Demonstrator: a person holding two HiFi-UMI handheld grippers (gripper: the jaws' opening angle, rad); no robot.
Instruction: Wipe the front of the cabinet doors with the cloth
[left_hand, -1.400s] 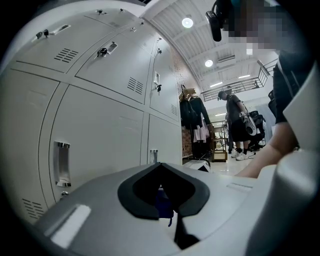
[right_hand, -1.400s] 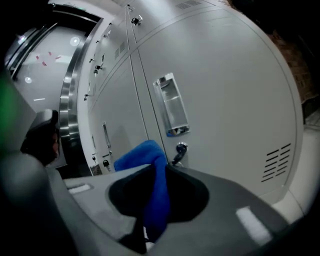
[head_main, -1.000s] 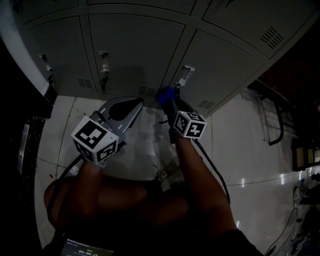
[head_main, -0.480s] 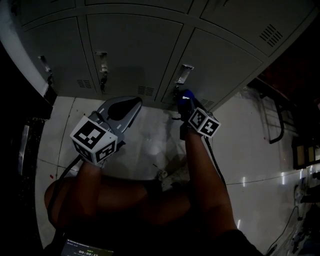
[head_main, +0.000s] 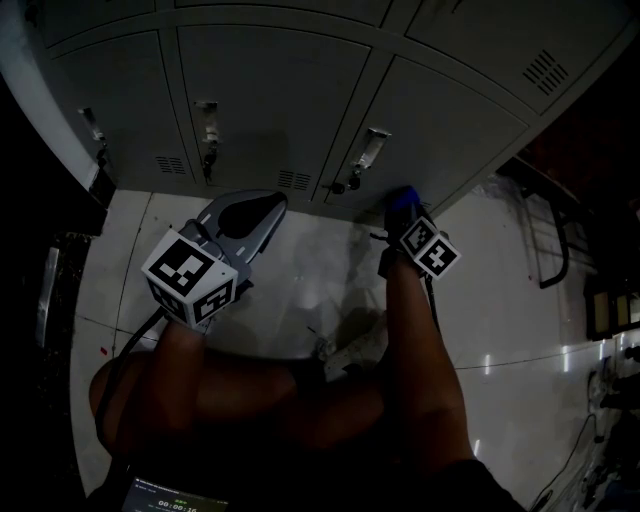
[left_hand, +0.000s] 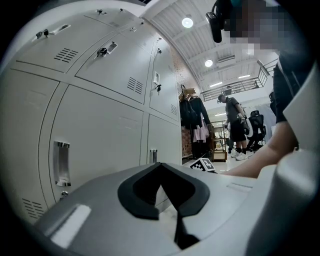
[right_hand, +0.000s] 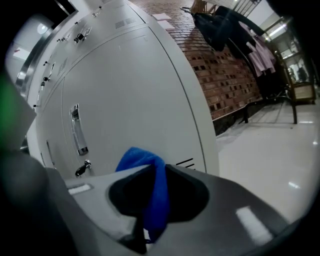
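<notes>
The grey cabinet doors (head_main: 270, 90) fill the top of the head view. A blue cloth (head_main: 401, 203) is bunched in my right gripper (head_main: 404, 212), which is shut on it and held against the lower right corner of the right-hand door (head_main: 450, 130), just right of its handle (head_main: 372, 148). In the right gripper view the cloth (right_hand: 149, 175) sticks up between the jaws, in front of the door (right_hand: 130, 100) and its handle (right_hand: 75, 130). My left gripper (head_main: 258, 210) hangs shut and empty near the doors' base; its jaws (left_hand: 161, 170) point along the cabinet.
A glossy white floor (head_main: 300, 290) lies below the cabinet. A black metal frame (head_main: 550, 240) stands at the right. Cables trail from both grippers. In the left gripper view, hanging clothes (left_hand: 192, 112) and a standing person (left_hand: 232, 125) are far off.
My right gripper has slid to the right with the cloth, from below the door handle to the right door's lower corner. The left gripper has stayed put.
</notes>
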